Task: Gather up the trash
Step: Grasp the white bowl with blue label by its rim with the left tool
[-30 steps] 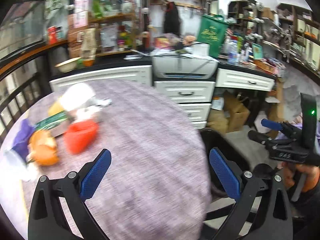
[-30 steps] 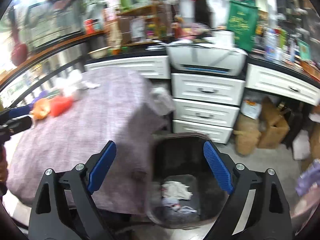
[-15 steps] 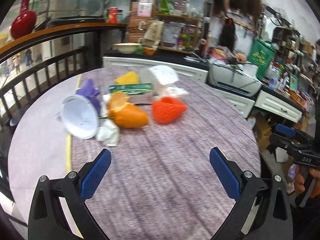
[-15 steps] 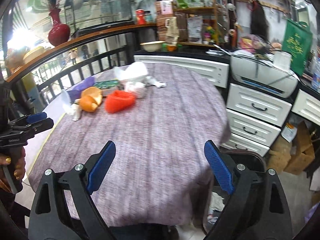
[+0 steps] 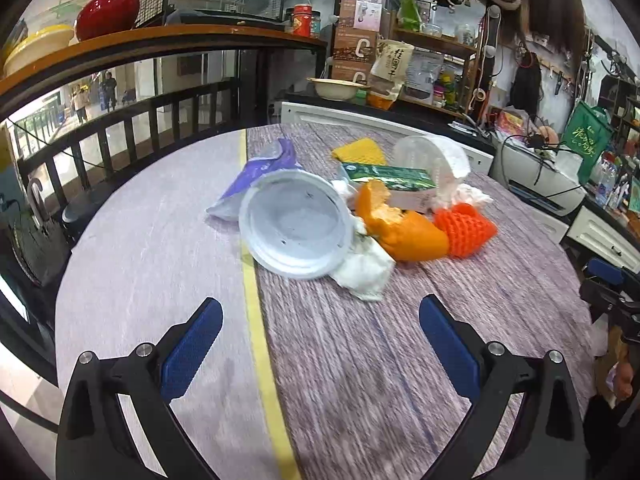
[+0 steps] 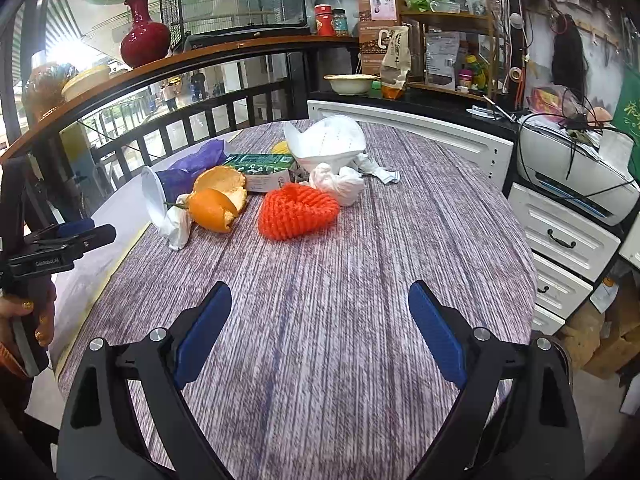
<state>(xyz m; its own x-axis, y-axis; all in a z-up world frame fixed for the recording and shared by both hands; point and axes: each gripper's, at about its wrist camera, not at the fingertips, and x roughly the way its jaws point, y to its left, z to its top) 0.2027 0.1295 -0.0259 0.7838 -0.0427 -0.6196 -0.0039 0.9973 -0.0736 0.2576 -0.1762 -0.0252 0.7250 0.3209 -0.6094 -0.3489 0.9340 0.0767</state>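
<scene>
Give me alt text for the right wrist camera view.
The open, empty right gripper hovers over a round table with a purple woven cloth, facing a trash pile: red foam net, orange peel, crumpled tissue, green box. The left gripper shows at the left edge.

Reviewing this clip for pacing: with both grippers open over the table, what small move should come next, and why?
Probably ease the left gripper forward onto the white paper cup: its jaws stand open and empty, and the cup lies nearest, on its side.
</scene>
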